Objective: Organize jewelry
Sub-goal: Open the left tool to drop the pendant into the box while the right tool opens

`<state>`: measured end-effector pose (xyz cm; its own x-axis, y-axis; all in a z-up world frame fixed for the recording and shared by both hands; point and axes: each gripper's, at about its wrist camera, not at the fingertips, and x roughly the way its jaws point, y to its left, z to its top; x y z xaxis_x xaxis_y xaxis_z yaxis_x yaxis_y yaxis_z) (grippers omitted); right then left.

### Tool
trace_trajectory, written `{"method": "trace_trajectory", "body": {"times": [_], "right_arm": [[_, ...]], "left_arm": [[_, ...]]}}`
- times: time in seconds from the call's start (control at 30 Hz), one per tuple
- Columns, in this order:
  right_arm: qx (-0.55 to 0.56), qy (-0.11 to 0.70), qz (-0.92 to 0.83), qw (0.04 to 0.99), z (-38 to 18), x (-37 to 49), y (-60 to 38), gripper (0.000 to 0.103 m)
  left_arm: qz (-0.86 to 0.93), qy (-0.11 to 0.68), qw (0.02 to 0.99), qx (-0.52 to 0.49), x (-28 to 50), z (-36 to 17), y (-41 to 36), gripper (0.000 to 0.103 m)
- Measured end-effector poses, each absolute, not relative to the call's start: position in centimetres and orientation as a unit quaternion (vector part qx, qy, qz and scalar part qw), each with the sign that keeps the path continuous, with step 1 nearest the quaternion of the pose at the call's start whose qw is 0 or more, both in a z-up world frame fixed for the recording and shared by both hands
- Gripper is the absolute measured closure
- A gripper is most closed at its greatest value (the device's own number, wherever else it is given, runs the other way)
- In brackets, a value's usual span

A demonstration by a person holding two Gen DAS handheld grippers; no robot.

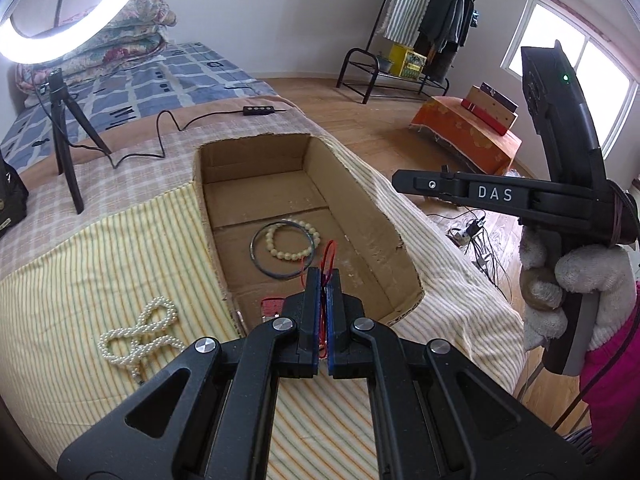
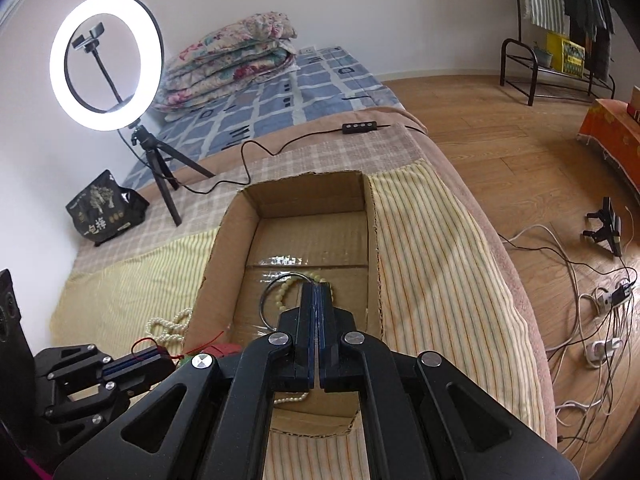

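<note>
- My left hand-held gripper [image 1: 323, 276] is closed on a red cord [image 1: 329, 254], over the near end of the cardboard box [image 1: 256, 148].
- My right hand-held gripper [image 2: 316, 292] is closed and empty, above the box.
- The pearl necklace [image 1: 140, 334] lies on the bed, left of the box, nearer my left hand.

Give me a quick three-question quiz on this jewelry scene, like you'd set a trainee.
1. True or false: the pearl necklace lies inside the cardboard box.
2. Which gripper pinches the red cord? A) left gripper B) the right one
3. Fill in: the bead bracelet lies within the loop of a dark ____.

Key: 1 false, it lies on the striped cloth beside the box; 2 A; 3 bangle.
</note>
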<state>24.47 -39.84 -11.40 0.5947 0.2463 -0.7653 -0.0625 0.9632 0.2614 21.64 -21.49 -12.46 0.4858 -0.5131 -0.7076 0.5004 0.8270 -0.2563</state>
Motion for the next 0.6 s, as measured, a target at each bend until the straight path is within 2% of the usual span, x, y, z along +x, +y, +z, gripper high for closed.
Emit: {"method": "trace_trajectory", "body": {"times": [0.3,0.33,0.37,0.4,0.43,0.47,0.5,0.53,0.6], "right_arm": [[0.092,0.44,0.081,0.89,-11.6,24.4,-39.6,0.103],[0.088,0.44,0.08,0.89,-11.6,24.4,-39.5,0.103],[0.086,0.44,0.081,0.89,-11.6,24.4,-39.4,0.103],[0.084,0.44,0.082,0.89,-11.6,24.3,-39.4,0.098],[0.08,0.44,0.08,0.891,-11.6,24.3,-39.2,0.083],[0.077,0.438,0.077,0.892,-11.5,24.2,-39.2,0.073],[0.076,0.433,0.075,0.895,-11.5,24.1,-39.2,0.054],[0.076,0.427,0.072,0.898,-11.4,23.9,-39.2,0.046],[0.075,0.421,0.069,0.901,-11.3,23.6,-39.3,0.045]], "left_arm": [[-0.295,0.415,0.861,-0.001,21.6,-12.5,-22.0,0.103],[-0.293,0.416,0.861,-0.001,21.6,-12.5,-21.9,0.099],[-0.294,0.416,0.861,-0.003,21.6,-12.5,-21.7,0.084],[-0.295,0.414,0.861,-0.006,21.6,-12.4,-21.5,0.074],[-0.294,0.411,0.863,-0.007,21.5,-12.3,-21.2,0.059],[-0.292,0.406,0.866,-0.006,21.4,-12.1,-21.0,0.058],[-0.291,0.405,0.867,-0.004,21.4,-12.0,-20.8,0.058],[-0.289,0.405,0.868,-0.003,21.5,-11.9,-20.5,0.058],[-0.284,0.402,0.87,-0.006,21.5,-11.5,-19.7,0.058]]}}
